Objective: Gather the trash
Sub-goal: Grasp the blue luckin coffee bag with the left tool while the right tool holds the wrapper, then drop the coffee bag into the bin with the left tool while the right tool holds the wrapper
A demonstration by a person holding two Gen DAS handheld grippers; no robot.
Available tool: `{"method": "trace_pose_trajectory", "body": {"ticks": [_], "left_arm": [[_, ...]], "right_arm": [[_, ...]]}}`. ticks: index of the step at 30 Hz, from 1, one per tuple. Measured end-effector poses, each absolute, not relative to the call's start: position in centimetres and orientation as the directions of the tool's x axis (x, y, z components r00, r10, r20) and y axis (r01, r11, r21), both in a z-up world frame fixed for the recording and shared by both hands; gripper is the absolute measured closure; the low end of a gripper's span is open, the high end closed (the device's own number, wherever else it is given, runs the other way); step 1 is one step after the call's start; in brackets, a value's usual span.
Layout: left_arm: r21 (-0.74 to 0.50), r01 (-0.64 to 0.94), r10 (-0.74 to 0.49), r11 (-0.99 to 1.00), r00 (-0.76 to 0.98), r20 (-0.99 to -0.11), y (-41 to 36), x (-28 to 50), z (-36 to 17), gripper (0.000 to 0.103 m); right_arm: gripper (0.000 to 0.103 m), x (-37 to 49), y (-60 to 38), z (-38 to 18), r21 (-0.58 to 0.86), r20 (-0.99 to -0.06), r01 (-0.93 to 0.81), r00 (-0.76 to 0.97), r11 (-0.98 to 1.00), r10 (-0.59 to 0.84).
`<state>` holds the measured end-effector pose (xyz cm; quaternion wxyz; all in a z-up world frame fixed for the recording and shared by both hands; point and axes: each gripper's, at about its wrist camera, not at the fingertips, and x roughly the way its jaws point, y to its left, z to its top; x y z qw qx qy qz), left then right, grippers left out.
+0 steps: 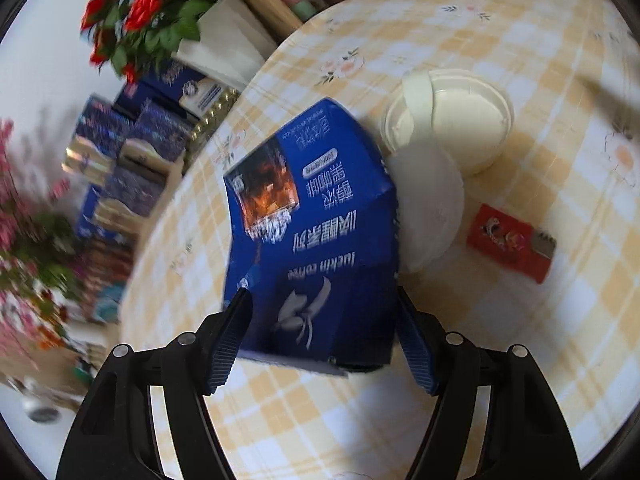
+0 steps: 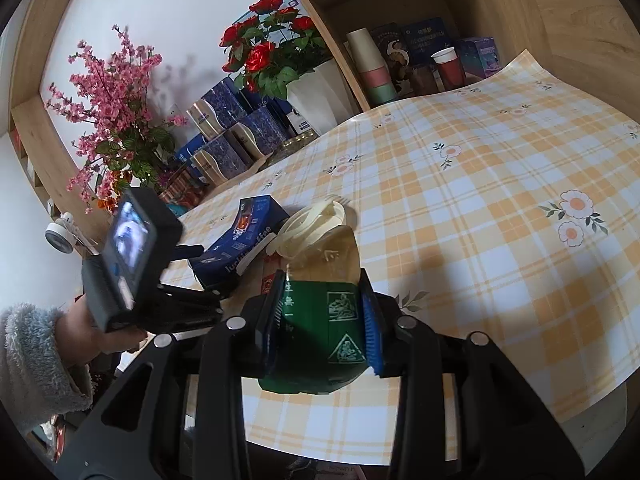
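Trash on the checked tablecloth [image 2: 480,208]: a blue coffee box [image 1: 316,232], a white plastic bowl [image 1: 460,120] with its lid [image 1: 432,208] leaning beside it, and a small red packet [image 1: 508,240]. Your left gripper [image 1: 324,312] has its fingers set against both sides of the box, which looks tilted up off the cloth. Your right gripper [image 2: 324,316] is clamped on a green bin bag [image 2: 320,320], held just beside the bowl. The step in hand appears to be bagging the box. Next, you likely need the bag's mouth opened toward the box; whether it gapes enough is unclear.
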<state>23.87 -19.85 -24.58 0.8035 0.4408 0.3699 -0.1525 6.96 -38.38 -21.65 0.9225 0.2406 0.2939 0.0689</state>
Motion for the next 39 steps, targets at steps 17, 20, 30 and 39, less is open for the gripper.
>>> {"method": "trace_pose_trajectory", "body": {"ticks": [17, 20, 30, 39], "left_arm": [[0.118, 0.531, -0.198, 0.839, 0.5, -0.843, -11.1, 27.9, -16.3, 0.071], [-0.098, 0.417, -0.303, 0.904, 0.461, -0.834, -6.3, 28.8, -14.8, 0.072], [-0.373, 0.132, -0.392, 0.919, 0.425, -0.816, 4.4, 28.5, -14.5, 0.074], [-0.291, 0.09, -0.299, 0.953, 0.459, -0.837, 7.0, 29.3, -16.1, 0.072]], "right_arm": [[0.067, 7.1, -37.5, -21.5, 0.484, -0.511, -0.011, 0.808, 0.875, 0.293], [0.067, 7.2, -37.0, -21.5, 0.478, -0.515, -0.022, 0.803, 0.878, 0.3], [0.067, 7.6, -35.9, -21.7, 0.464, -0.538, -0.032, 0.784, 0.885, 0.31], [0.067, 7.9, -34.2, -21.3, 0.443, -0.559, -0.057, 0.763, 0.895, 0.325]]}}
